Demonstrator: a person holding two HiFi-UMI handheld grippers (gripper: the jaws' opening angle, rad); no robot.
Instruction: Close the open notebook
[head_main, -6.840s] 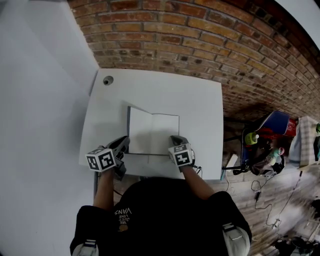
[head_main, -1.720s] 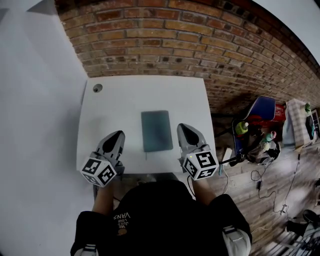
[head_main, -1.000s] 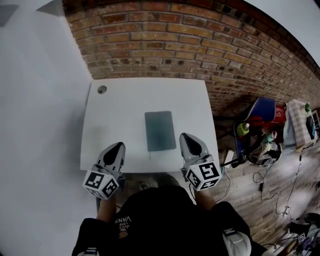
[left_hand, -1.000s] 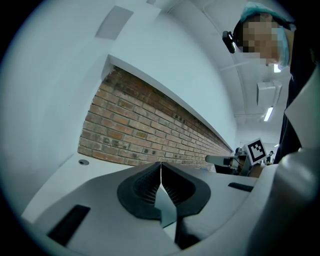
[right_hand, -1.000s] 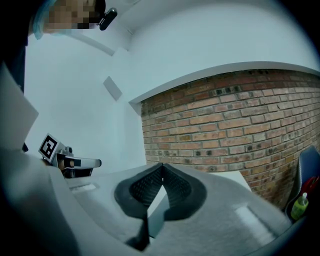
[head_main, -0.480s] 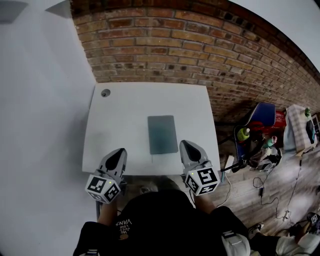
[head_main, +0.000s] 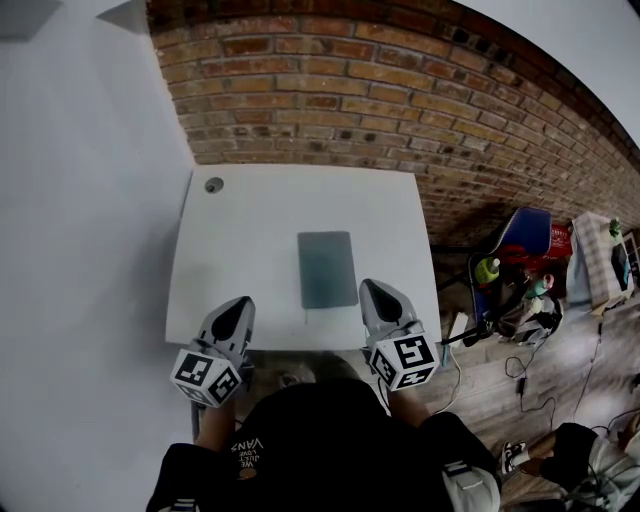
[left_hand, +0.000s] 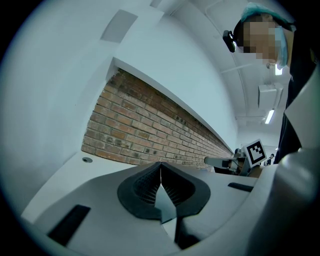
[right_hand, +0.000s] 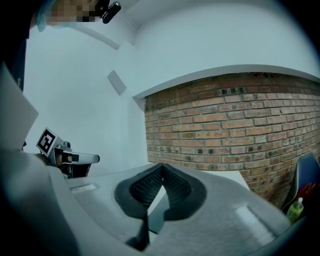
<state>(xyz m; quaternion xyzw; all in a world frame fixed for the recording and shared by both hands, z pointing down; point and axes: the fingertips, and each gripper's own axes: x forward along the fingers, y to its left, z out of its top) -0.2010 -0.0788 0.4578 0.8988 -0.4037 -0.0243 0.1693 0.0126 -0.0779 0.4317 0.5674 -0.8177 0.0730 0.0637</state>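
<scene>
The notebook lies closed on the white table, its grey-green cover up, a thin ribbon sticking out at its near edge. My left gripper hovers at the table's near edge, left of the notebook, shut and empty. My right gripper is at the notebook's near right corner, apart from it, jaws together with nothing held. In the left gripper view the left gripper's pads meet; in the right gripper view the right gripper's pads meet too. The notebook is hidden in both gripper views.
A brick wall runs behind the table. A round cable hole sits in the table's far left corner. A chair with bags and a green bottle stands to the right, with cables on the wooden floor.
Over the last second both grippers barely moved and stayed shut. The notebook, open several seconds ago, has lain closed throughout. A person's legs have come into view at the bottom right.
</scene>
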